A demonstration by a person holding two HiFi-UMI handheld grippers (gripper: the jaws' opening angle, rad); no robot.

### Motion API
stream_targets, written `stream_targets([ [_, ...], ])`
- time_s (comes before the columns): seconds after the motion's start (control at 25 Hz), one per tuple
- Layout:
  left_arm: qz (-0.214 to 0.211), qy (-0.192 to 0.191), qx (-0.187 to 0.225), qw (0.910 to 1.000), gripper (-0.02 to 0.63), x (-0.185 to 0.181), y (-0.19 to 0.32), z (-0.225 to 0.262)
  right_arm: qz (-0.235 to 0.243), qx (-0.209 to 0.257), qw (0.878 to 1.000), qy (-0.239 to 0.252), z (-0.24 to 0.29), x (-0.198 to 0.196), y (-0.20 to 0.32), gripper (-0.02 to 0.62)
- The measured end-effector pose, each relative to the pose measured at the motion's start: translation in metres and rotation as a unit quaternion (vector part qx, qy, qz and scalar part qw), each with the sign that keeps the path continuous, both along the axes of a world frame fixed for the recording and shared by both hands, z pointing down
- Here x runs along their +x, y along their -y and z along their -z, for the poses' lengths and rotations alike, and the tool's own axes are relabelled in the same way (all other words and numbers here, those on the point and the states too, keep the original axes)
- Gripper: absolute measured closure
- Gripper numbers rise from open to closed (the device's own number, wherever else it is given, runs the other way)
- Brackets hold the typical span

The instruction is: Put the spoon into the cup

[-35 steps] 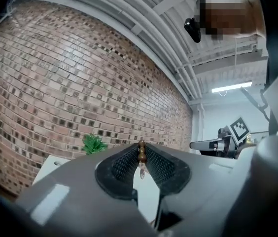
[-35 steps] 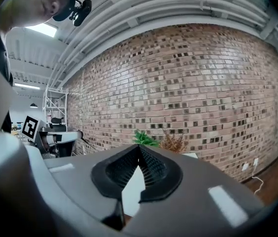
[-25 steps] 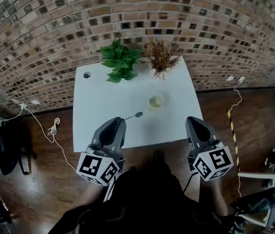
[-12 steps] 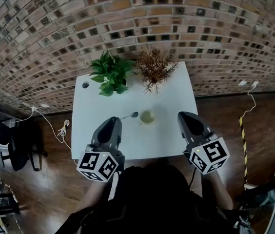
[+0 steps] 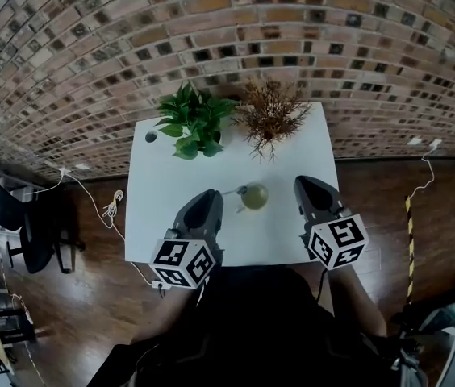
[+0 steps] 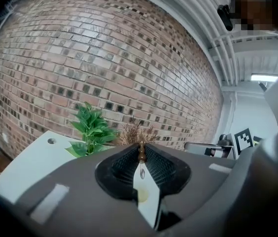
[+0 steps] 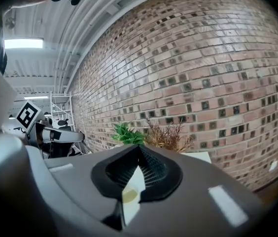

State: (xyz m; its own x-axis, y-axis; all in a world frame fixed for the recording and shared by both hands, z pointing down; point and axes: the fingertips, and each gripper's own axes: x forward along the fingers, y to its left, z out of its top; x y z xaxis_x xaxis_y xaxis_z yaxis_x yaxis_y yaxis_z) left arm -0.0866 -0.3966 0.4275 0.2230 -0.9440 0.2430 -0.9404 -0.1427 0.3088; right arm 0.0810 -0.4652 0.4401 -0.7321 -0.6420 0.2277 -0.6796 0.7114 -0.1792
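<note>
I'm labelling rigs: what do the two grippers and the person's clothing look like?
The left gripper and right gripper match: grey tapered bodies, black ribbed pads, and a cube with black-and-white square markers at the back of each. The person wears a dark top.

spoon (image 5: 230, 190) handle mostly hidden between left gripper (image 5: 210, 195) fingers (image 6: 124, 167), cup (image 7: 130, 195) half-hidden behind them

Cup between the two grippers, plants beyond.

On the table (image 5: 159, 185), the cup (image 5: 254, 197) stands right of the left gripper (image 5: 210, 194) and left of the right gripper (image 5: 305, 182), nearer the left one's fingers. The spoon (image 5: 231, 190) juts from between the left fingers, its far end just beside the cup. Well ahead of both, along the far edge by the wall (image 5: 211, 22), the leafy plant (image 5: 191, 123) stands left of the dry plant (image 5: 272, 115).
</note>
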Motion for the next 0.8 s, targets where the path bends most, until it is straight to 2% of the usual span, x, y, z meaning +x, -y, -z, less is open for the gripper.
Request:
stream_targets([
  [0.28,-0.017,-0.020,-0.036,0.9990,0.571,-0.008,0.016,-0.038,-0.031,-0.022,0.998,-0.045,-0.037,-0.012,0.012,0.589],
  [0.32,-0.020,-0.021,-0.041,0.9987,0.571,-0.008,0.018,-0.043,-0.034,-0.029,0.998,-0.052,-0.045,-0.012,0.015,0.564],
  [0.36,-0.022,-0.021,-0.046,0.9985,0.571,-0.007,0.020,-0.047,-0.036,-0.039,0.997,-0.055,-0.052,-0.013,0.016,0.507],
  [0.4,-0.024,-0.021,-0.051,0.9982,0.571,-0.006,0.022,-0.052,-0.038,-0.049,0.996,-0.059,-0.060,-0.014,0.017,0.491],
  [0.44,-0.026,-0.022,-0.057,0.9978,0.571,-0.006,0.023,-0.057,-0.039,-0.056,0.996,-0.063,-0.069,-0.015,0.018,0.495],
  [0.48,-0.027,-0.023,-0.063,0.9974,0.571,-0.006,0.024,-0.062,-0.042,-0.060,0.995,-0.069,-0.076,-0.015,0.019,0.535],
  [0.68,-0.035,-0.010,-0.084,0.9958,0.571,-0.002,0.033,-0.082,-0.054,-0.077,0.992,-0.086,-0.104,-0.015,0.020,0.543],
  [0.76,-0.035,-0.011,-0.090,0.9953,0.571,-0.002,0.036,-0.087,-0.058,-0.081,0.991,-0.089,-0.113,-0.016,0.019,0.589],
  [0.8,-0.036,-0.011,-0.092,0.9950,0.571,-0.001,0.037,-0.090,-0.058,-0.087,0.990,-0.090,-0.118,-0.016,0.019,0.589],
])
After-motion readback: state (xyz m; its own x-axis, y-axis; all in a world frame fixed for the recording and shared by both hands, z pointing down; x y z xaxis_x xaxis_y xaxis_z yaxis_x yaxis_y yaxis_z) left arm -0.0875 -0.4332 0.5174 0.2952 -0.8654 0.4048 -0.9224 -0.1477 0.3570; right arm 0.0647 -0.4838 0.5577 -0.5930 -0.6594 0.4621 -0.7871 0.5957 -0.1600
